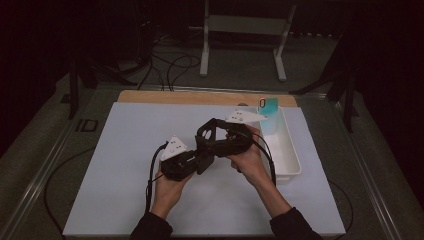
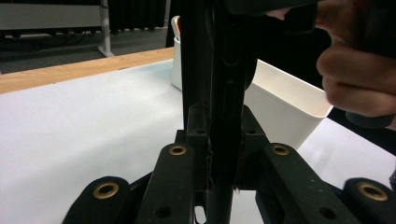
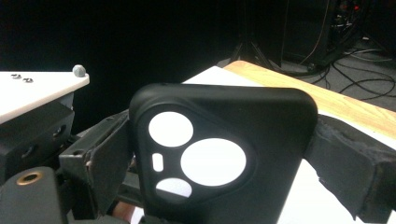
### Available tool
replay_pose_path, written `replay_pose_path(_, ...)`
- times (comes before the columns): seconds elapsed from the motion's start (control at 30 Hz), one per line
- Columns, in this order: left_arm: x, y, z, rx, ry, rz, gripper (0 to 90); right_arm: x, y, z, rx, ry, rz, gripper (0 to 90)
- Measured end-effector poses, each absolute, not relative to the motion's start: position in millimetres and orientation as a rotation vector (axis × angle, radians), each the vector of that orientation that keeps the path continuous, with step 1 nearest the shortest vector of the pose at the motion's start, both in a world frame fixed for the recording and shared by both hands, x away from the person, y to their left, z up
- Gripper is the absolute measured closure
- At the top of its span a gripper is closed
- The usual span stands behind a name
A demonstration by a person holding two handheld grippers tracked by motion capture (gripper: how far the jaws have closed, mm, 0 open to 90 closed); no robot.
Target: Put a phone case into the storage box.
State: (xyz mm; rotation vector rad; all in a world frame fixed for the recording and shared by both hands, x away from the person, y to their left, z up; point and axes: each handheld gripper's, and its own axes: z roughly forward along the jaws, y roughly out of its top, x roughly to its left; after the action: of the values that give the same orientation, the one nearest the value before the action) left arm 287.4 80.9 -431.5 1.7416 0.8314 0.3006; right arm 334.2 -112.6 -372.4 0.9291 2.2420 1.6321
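Two hand-held grippers, left [image 1: 196,159] and right [image 1: 207,131], one black phone case [image 3: 219,149], one white bin [image 1: 287,150] at right, one teal item [image 1: 270,106] at its far end, one bench [image 1: 125,165]

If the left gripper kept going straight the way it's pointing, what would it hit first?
Its fingers already clamp the black phone case. Beyond that, the left gripper points toward the white bin, which looks like the first thing in line, though the right hand sits close beside that path; depth is uncertain.

A white mat [image 1: 125,165] covers the wooden table [image 1: 200,97], with a white bin [image 1: 287,155] at its right edge.
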Motion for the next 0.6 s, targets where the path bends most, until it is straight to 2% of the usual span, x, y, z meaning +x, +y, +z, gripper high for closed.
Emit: replay_pose_path(0.6, 286.8, 80.8, -433.6, 1.732, 0.828, 0.272, 80.3, 333.3, -109.2, -375.9, 0.954, 2.211, 1.665, 12.0)
